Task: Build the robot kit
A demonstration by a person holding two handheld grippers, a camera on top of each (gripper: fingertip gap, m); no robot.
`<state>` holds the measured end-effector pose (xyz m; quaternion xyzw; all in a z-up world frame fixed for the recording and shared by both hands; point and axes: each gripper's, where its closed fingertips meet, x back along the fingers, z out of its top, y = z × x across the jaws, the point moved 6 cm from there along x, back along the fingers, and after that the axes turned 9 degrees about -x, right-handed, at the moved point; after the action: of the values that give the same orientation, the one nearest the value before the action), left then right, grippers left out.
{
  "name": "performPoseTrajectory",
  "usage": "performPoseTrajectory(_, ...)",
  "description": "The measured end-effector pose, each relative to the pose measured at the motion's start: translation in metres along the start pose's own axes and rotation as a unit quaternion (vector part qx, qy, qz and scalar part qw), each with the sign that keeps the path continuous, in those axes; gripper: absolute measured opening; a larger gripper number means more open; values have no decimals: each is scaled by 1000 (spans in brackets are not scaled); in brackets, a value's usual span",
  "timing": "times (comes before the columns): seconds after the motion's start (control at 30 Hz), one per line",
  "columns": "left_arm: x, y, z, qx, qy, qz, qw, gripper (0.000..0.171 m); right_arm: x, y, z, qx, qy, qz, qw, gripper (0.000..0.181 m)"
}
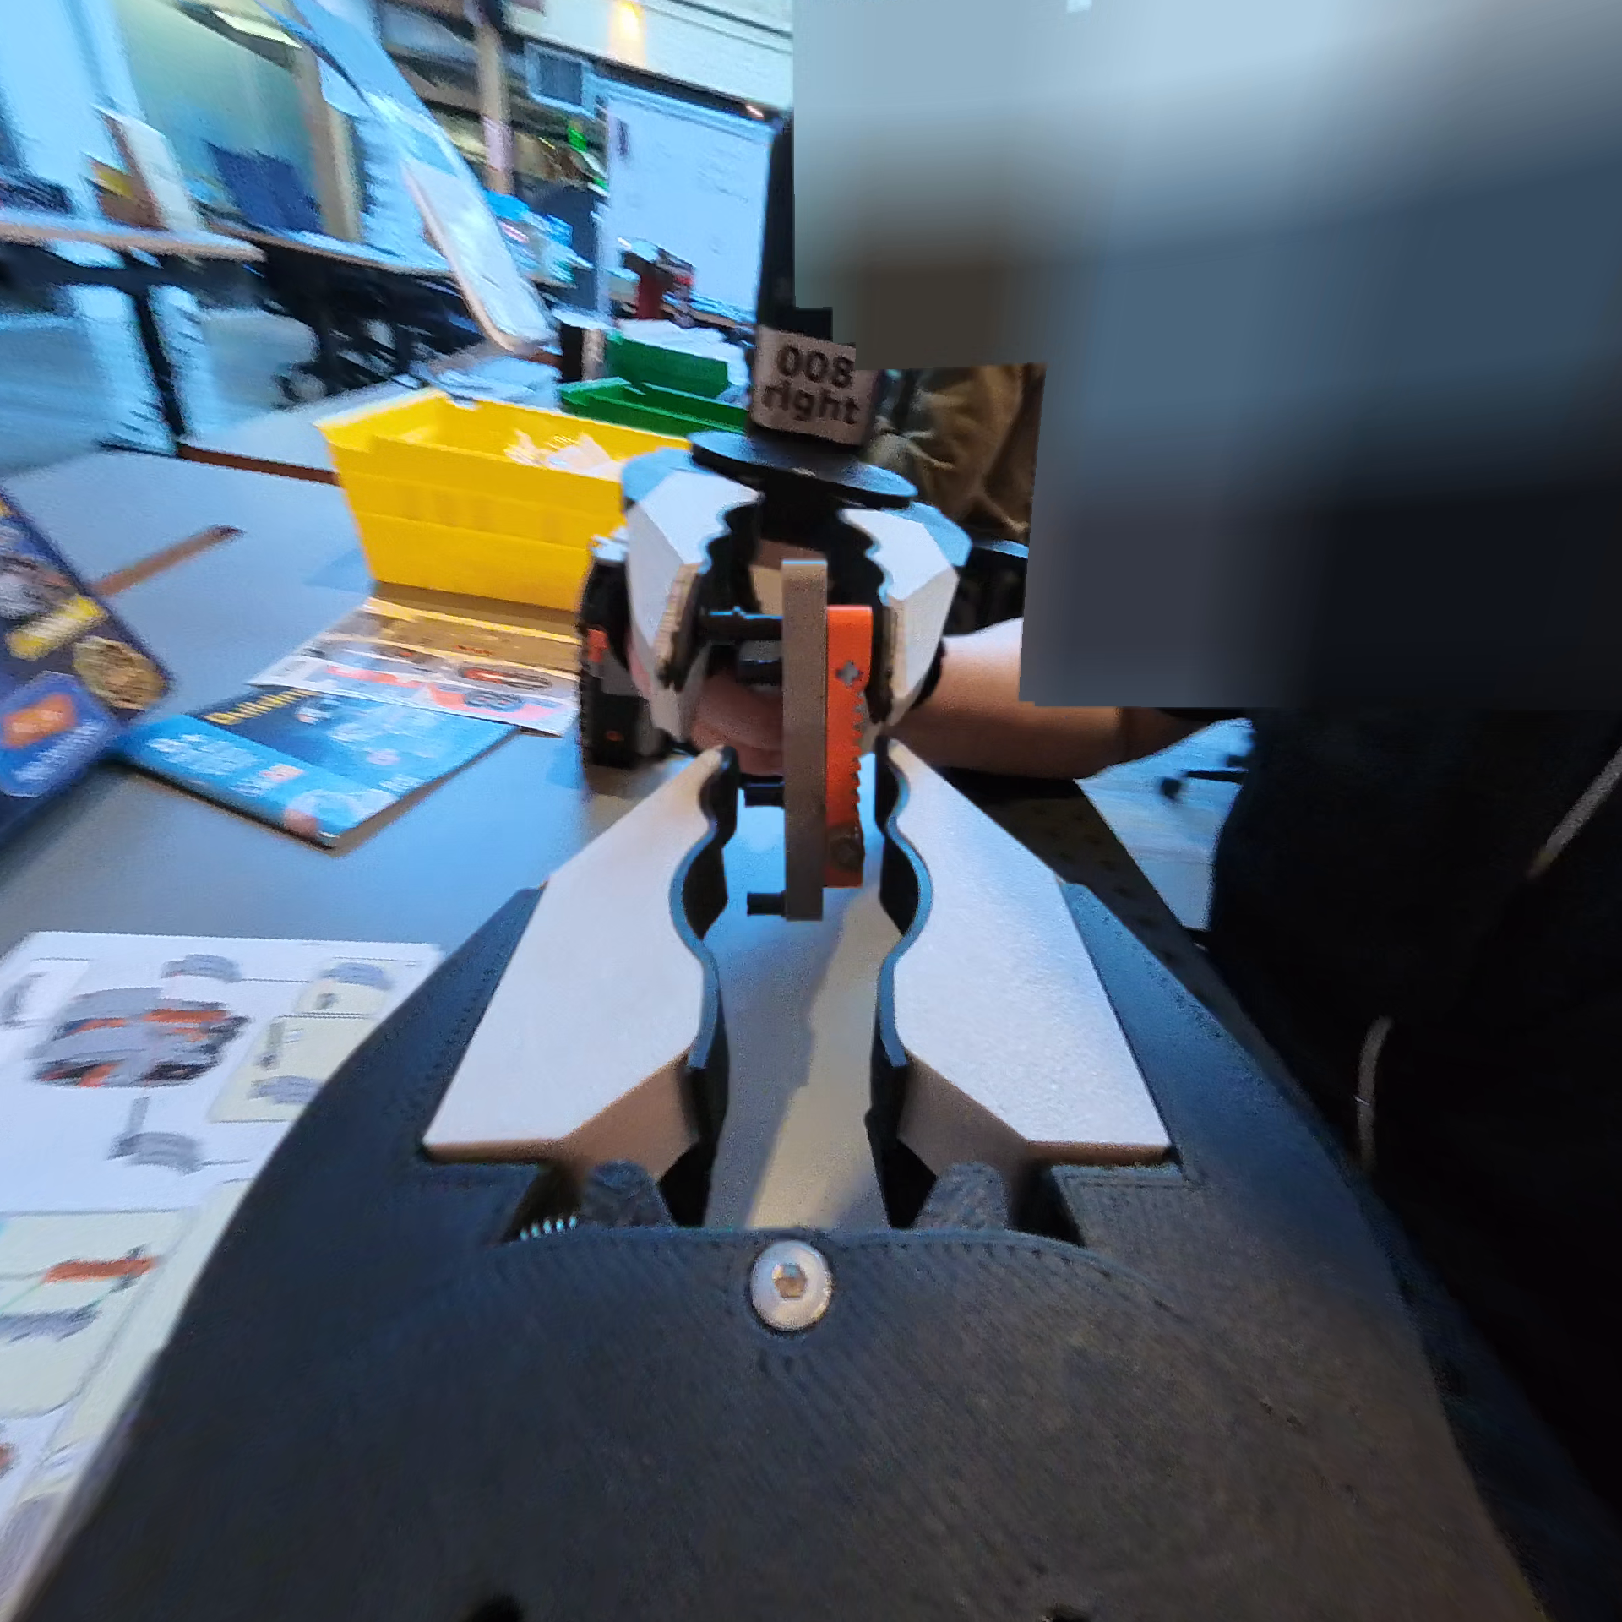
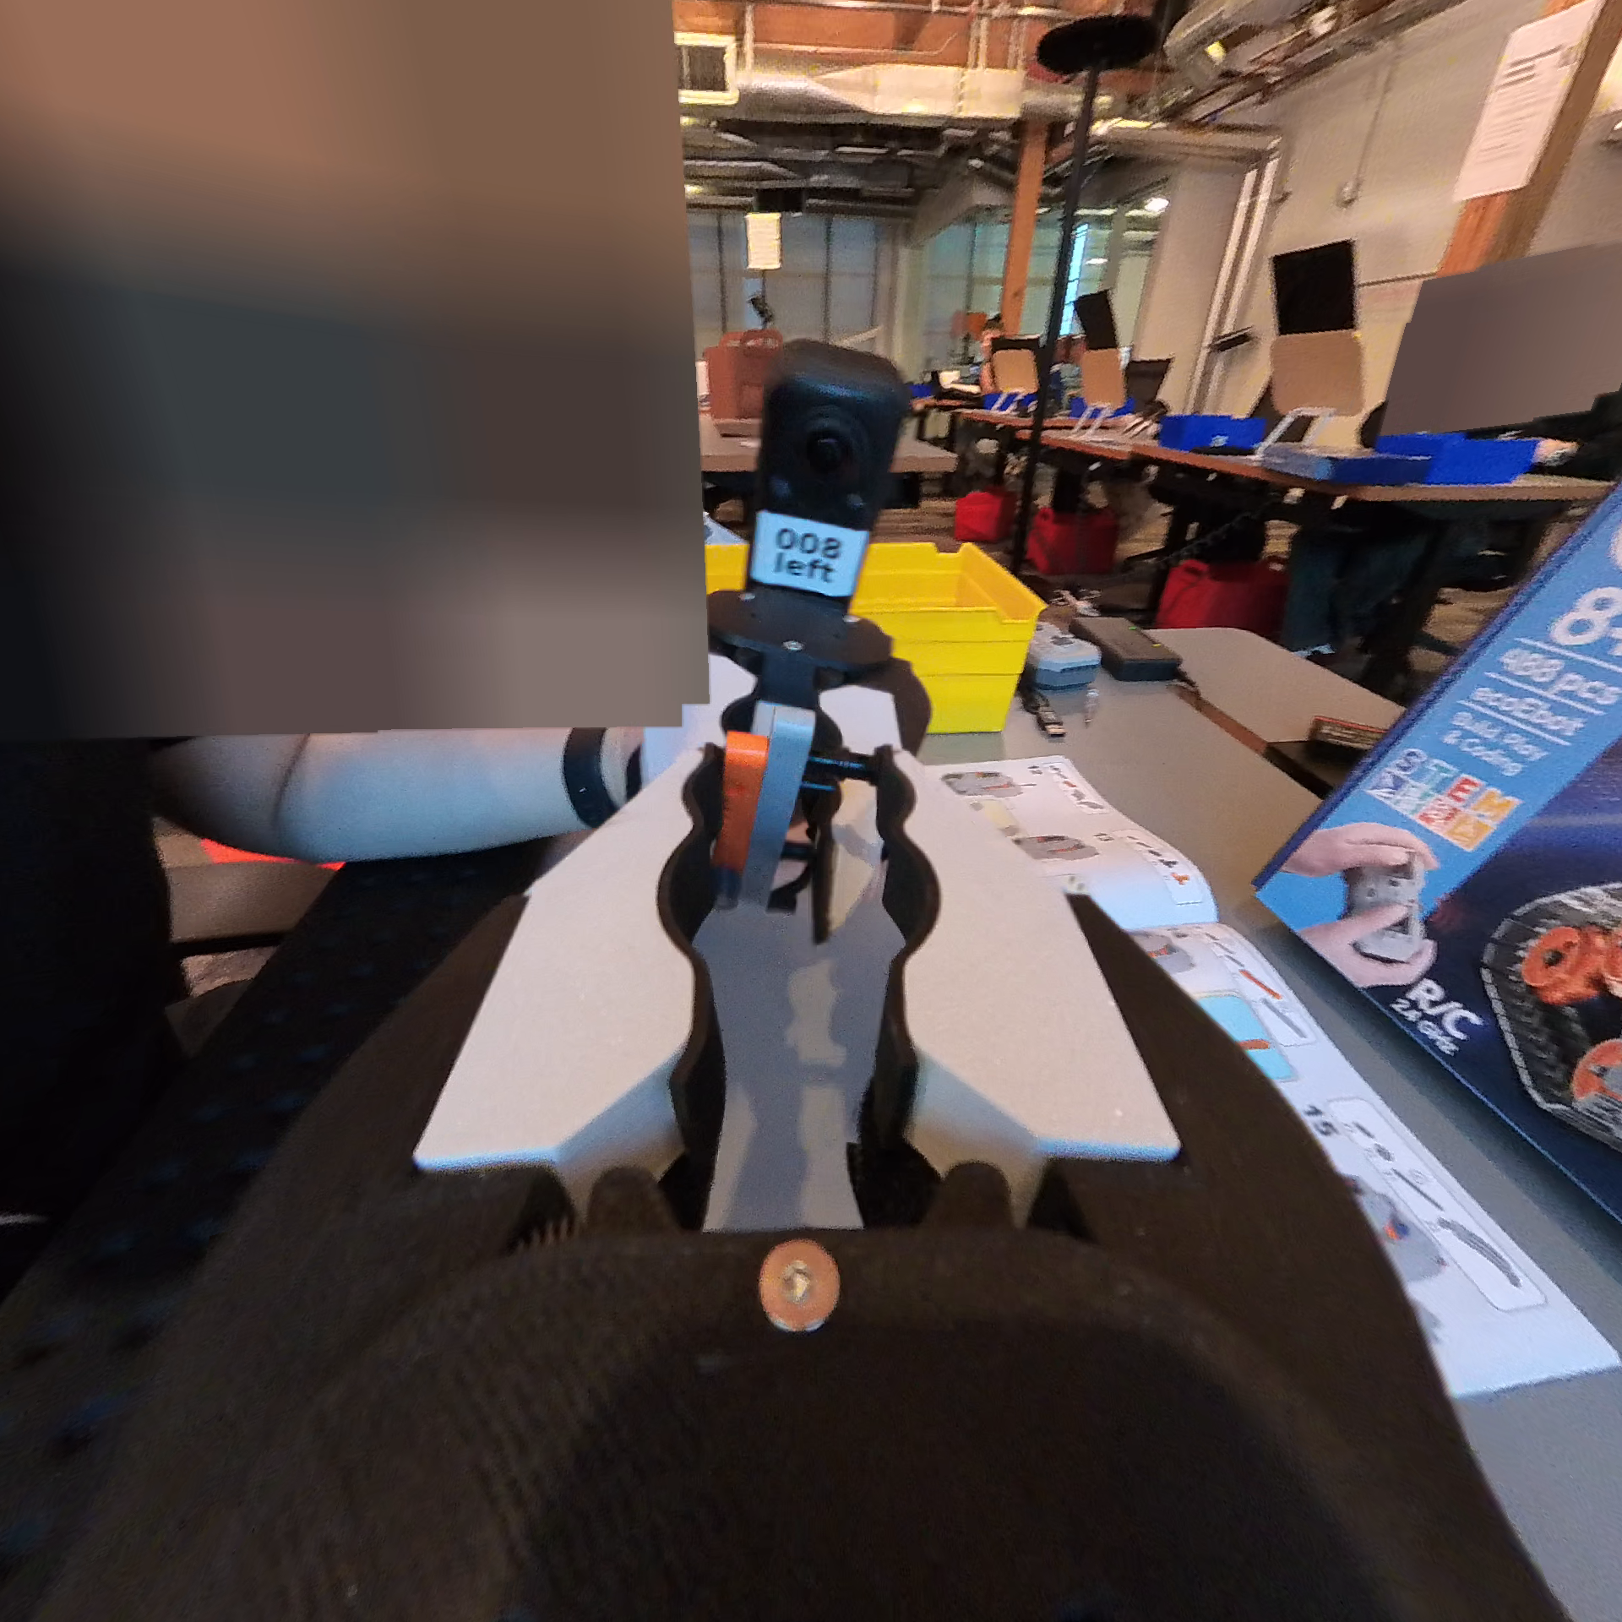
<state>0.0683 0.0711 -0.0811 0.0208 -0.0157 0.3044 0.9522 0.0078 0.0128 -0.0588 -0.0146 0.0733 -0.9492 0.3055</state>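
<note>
Spanning grey table (image 2: 1246,676): booklets, yellow bin (image 1: 474,509).

Two wrist cameras are facing each other at close range above the desk (image 1: 219,632), both sharing the grey-and-orange brick assembly (image 1: 821,746) between them.

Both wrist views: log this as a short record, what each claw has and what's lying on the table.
left claw: tips either side of the grey-and-orange brick assembly, contact unclear
right claw: facing the left one, shut on the same assembly
table: grey
on table: yellow bin, open instruction booklet, blue box standing beside the booklet
</note>
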Motion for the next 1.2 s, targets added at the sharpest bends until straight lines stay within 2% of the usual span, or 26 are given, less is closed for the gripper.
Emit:
performPoseTrajectory(0.27,3,-10,13,-98,-17,157,983,16,6,18,4,-57,37,-80,994,34)
performPoseTrajectory(0.37,1,-9,12,-101,-30,171,980,14,7,22,3,-80,41,-69,994,35)
performPoseTrajectory(0.43,3,-9,13,-71,-14,144,987,15,11,23,7,-64,33,-48,996,38)
performPoseTrajectory(0.5,5,-5,13,-33,5,82,996,14,18,21,17,-32,41,-36,998,60)
performPoseTrajectory(0.57,7,-1,14,22,27,13,999,14,24,8,19,21,14,8,1000,50)
performPoseTrajectory(0.63,7,5,14,81,45,-59,994,14,25,0,16,39,-7,39,998,46)
performPoseTrajectory(0.73,1,9,13,130,70,-116,982,14,23,-4,15,-8,6,93,996,32)
performPoseTrajectory(0.77,-1,11,12,148,76,-135,977,14,23,-6,13,-24,3,116,993,17)
performPoseTrajectory(0.93,-7,10,12,198,121,-177,956,15,24,-4,11,-92,1,160,983,9)
performPoseTrajectory(1.0,-6,4,9,193,118,-142,964,15,25,-1,12,-105,1,153,983,6)
performPoseTrajectory(1.07,2,-8,9,159,112,-64,979,29,26,8,12,-111,3,116,987,6)
performPoseTrajectory(1.13,13,-14,15,118,116,-8,986,25,27,10,14,-114,3,103,988,6)
performPoseTrajectory(1.2,19,-11,24,79,131,17,988,20,26,11,14,-113,-4,94,989,7)
